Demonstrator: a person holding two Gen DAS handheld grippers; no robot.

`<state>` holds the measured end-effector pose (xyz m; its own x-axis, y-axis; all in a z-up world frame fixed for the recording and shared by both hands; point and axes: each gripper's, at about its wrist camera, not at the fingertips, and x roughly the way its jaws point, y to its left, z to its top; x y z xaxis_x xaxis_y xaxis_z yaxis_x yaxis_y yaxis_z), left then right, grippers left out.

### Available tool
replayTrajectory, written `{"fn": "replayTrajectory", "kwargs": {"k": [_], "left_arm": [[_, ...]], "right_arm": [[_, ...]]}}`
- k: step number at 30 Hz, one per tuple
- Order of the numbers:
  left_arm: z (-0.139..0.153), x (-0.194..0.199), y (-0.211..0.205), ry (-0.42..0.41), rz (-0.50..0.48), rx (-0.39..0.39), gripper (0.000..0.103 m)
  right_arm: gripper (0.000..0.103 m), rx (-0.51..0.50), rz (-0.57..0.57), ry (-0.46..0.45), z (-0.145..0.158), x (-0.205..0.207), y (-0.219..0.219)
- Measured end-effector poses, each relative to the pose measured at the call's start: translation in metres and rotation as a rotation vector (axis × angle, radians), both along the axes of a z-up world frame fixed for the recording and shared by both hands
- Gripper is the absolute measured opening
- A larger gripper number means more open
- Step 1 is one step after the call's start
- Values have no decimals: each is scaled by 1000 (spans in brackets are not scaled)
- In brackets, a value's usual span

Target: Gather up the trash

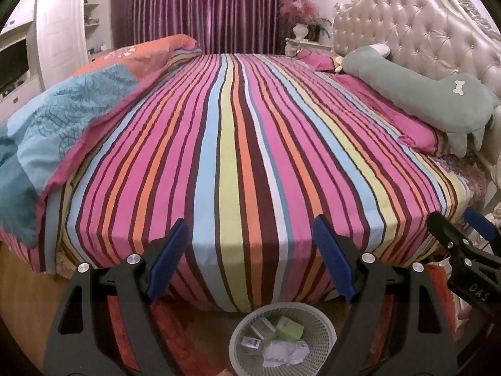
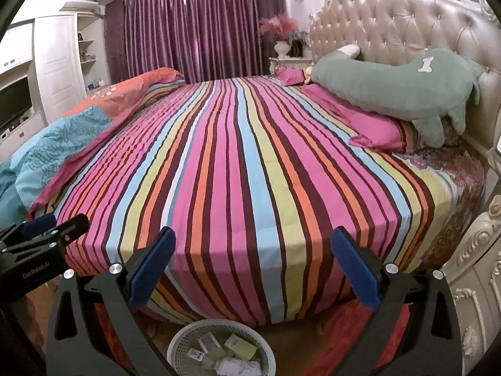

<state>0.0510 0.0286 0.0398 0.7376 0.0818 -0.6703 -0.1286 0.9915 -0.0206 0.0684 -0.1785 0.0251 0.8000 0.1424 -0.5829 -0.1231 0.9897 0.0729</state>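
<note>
A grey mesh waste basket [image 1: 325,326] stands on the floor at the foot of the striped bed [image 1: 238,144]. It holds small boxes, a green box [image 1: 289,327] and crumpled white paper [image 1: 286,352]. The basket [image 2: 184,343] also shows in the right wrist view with the same trash [image 2: 239,346]. My left gripper [image 1: 250,257] is open and empty above the basket, in front of the bed edge. My right gripper [image 2: 252,269] is open and empty, also above the basket. Each gripper shows at the edge of the other's view, the right one [image 1: 463,244] and the left one [image 2: 47,232].
A folded blue and orange quilt [image 1: 62,116] lies on the bed's left side. A grey-green plush pillow [image 1: 416,94] and pink pillows [image 2: 375,125] lie by the tufted headboard [image 2: 407,22]. A carved white nightstand [image 2: 476,266] stands at right. A red rug [image 1: 175,329] covers the floor.
</note>
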Motion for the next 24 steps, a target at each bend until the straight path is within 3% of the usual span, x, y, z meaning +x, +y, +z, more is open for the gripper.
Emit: {"fn": "replayTrajectory", "kwargs": {"k": [24], "left_arm": [[8,-1,-12,-29,-30,25,79]], "right_arm": [[95,-5,7,-38,6,-4,2]]}}
